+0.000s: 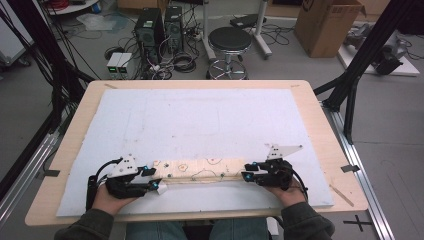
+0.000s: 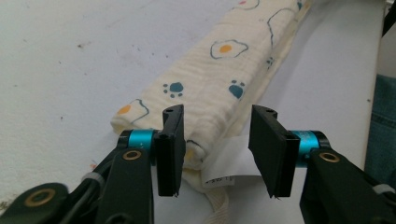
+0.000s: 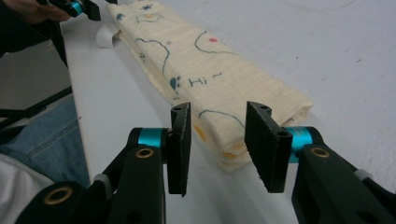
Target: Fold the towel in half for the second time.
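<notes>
Grey floor (image 1: pixel 395 130) surrounds the table, with two computer towers (image 1: pixel 159 31) and tangled cables at eleven o'clock, a black stool (image 1: pixel 229 42) at twelve and a cardboard box (image 1: pixel 327 25) at one o'clock. The table (image 1: pixel 325 135) is pale wood, and a white foam sheet (image 1: pixel 200 120) covers nearly all of its top.

A long folded cloth (image 1: pixel 200 171), cream with fried-egg and blue paw prints, lies flat on the sheet near the edge at six o'clock, running from nine to three o'clock. A white label (image 2: pixel 233 163) sticks out of its end on the left.

Both forearms come in from six o'clock, one hand behind each tool. The left gripper (image 1: pixel 152 180) lies level at the cloth's nine-o'clock end, pointing toward three o'clock. In the left gripper view its jaws stand apart, one against the cloth's corner, the label in the gap between them. The right gripper (image 1: pixel 248 171) mirrors it at the three-o'clock end, pointing toward nine o'clock. In the right gripper view its jaws are also spread, straddling that end of the cloth without pinching it.
</notes>
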The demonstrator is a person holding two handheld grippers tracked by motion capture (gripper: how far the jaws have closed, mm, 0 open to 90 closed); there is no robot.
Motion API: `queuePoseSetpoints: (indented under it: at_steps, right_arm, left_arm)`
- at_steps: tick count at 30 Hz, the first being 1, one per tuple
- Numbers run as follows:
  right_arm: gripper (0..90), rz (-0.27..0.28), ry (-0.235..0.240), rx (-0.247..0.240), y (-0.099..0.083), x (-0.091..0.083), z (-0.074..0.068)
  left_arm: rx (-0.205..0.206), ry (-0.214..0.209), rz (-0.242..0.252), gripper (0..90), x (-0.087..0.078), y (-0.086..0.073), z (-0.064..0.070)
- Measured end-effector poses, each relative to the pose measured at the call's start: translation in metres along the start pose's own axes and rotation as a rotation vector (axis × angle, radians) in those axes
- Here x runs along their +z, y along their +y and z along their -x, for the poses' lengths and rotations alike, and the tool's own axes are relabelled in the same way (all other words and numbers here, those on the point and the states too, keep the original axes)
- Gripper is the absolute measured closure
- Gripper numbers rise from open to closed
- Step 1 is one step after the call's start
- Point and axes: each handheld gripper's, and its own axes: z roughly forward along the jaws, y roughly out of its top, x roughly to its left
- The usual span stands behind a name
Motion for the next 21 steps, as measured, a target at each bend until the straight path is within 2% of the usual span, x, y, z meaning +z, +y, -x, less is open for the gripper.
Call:
queuePoseSetpoints:
  at_steps: [2, 6, 10, 14, 16, 19, 21]
  right_arm:
    - [57.4, 0.006, 0.011, 0.003, 0.001, -0.003, -0.002]
    - [56.4, 0.01, 0.006, -0.028, 0.008, -0.007, -0.008]
    - [57.2, 0.012, 0.008, -0.046, 0.016, -0.005, -0.009]
    - [64.5, -0.009, 0.006, -0.058, 0.028, 0.006, -0.008]
    - [70.4, -0.02, 0.027, -0.07, 0.035, 0.015, -0.008]
    - [78.4, -0.05, 0.058, -0.087, 0.043, 0.031, -0.008]
    - [79.9, -0.08, 0.075, -0.1, 0.047, 0.043, -0.009]
  left_arm:
    - [-0.001, 0.001, 0.019, 52.3, -0.004, 0.002, 0.0]
    - [-0.009, 0.005, 0.047, 50.3, -0.006, 0.008, 0.0]
    - [-0.009, 0.004, 0.065, 51.2, -0.002, 0.017, 0.001]
    - [0.011, -0.001, 0.052, 64.2, 0.01, 0.026, 0.002]
    - [0.018, 0.013, 0.035, 73.2, 0.02, 0.03, 0.003]
    - [0.03, 0.012, 0.001, 79.3, 0.034, 0.034, 0.004]
    - [0.035, 0.007, -0.021, 82.1, 0.042, 0.035, 0.005]
